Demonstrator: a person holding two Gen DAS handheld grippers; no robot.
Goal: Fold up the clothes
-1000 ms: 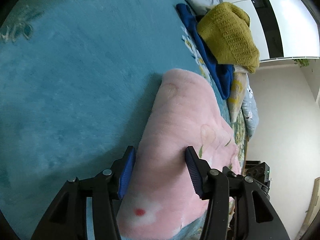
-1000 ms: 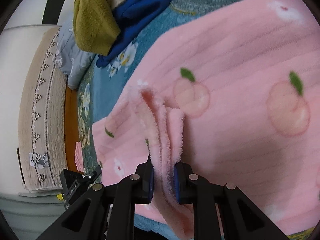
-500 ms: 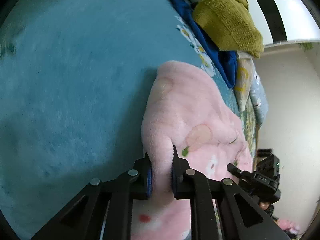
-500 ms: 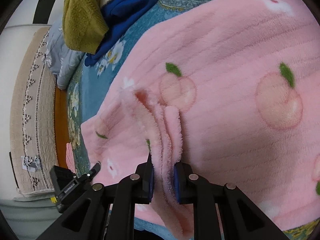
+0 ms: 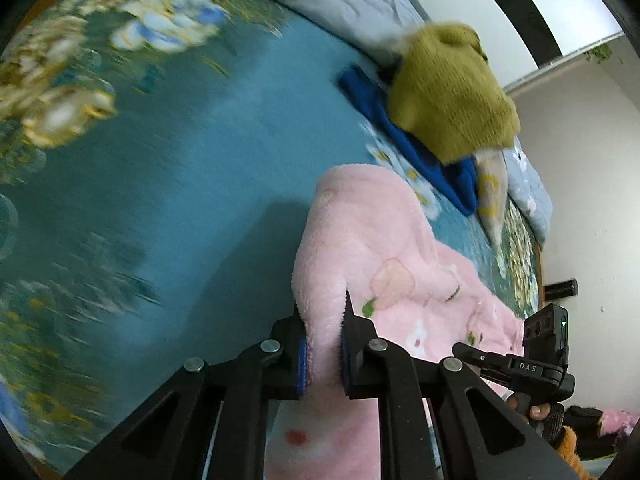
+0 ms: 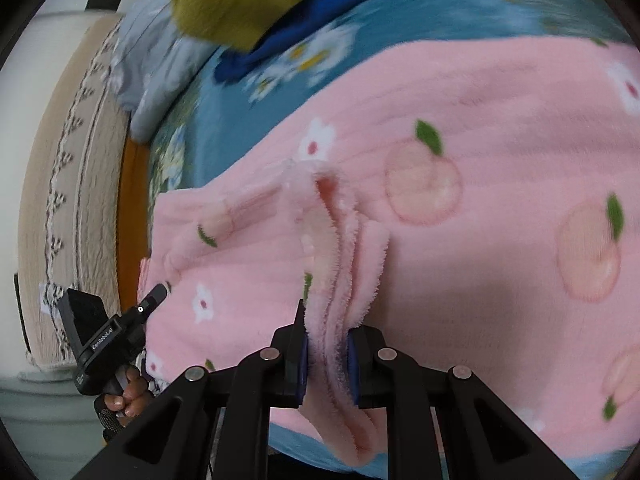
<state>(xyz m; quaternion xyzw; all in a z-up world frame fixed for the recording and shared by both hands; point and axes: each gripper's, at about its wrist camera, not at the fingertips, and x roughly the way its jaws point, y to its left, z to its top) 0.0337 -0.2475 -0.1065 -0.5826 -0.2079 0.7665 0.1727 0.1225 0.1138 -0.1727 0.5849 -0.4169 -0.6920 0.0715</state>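
Bed: the teal floral bedspread (image 5: 168,184) carries everything; it serves as the folding surface, and its near edge is cut off by the lens in both views.
Pink garment: a fleecy pink garment (image 6: 460,208) printed with peaches lies spread across the bed, its near edge raised at two places, apparently so that edge can be carried over as one fold.
Clothes pile: beyond the pink garment, a mustard knit (image 5: 448,96) sits on a blue garment (image 5: 404,136), seemingly awaiting a turn; what lies beneath them is hidden.
Left tongs: the left tongs (image 5: 322,354) have just been closing and now pinch a bunched edge of the pink garment.
Right tongs: the right tongs (image 6: 326,354), near the left along the same edge, are pressed onto a pleated wad of several pink layers.
Hands: only fingers on each handle show at the frame corners.
Unclear: motion blurs the bedspread's flowers; whether the garment is a top or trousers cannot be told, and its far side runs out of frame.
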